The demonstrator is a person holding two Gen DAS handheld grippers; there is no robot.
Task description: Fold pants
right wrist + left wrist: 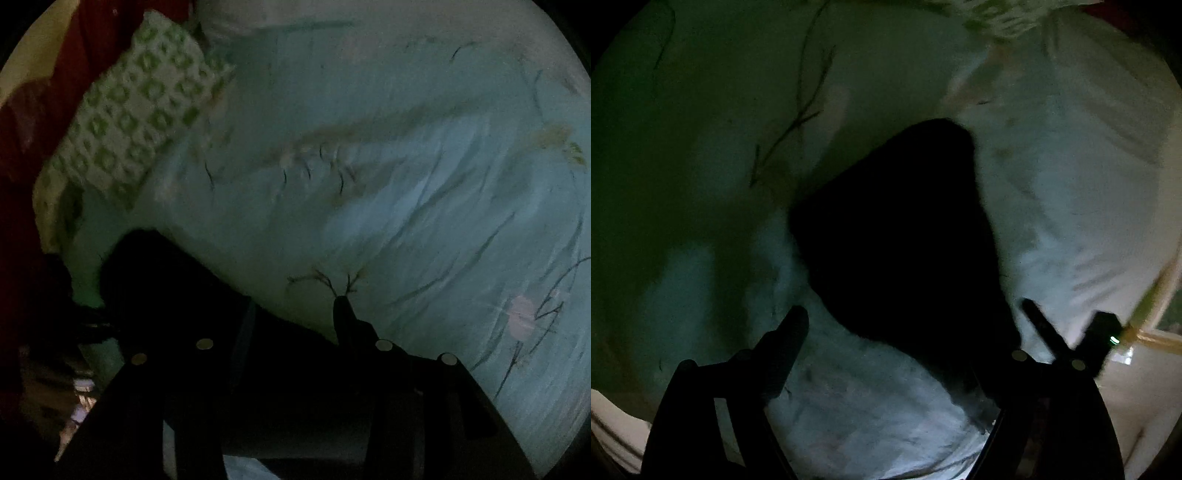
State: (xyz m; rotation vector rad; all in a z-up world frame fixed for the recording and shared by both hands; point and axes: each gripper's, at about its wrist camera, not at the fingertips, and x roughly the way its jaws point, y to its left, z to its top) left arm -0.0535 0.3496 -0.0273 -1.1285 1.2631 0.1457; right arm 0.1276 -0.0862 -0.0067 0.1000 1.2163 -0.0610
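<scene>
A: Dim light here. The pants (901, 236) show as one black mass in the middle of the left wrist view, lying on the pale bed sheet (1071, 192).

B: And the left tool (916, 314)?

A: Its fingers stand wide apart, one at lower left, one at lower right, with the near end of the dark cloth between them. Whether either finger touches it, I can't tell.

B: Right side?

A: The right tool (236, 291) is harder. One finger pokes up at lower centre; the other is lost in black cloth (159, 273) at lower left. Gripping or not, I can't say.

B: Progress?

A: The cloth looks bunched into a rough wedge, no neat edges visible. I'd judge the folding is early or midway, with squaring-up left. A green-patterned pillow (136, 110) sits upper left.
</scene>
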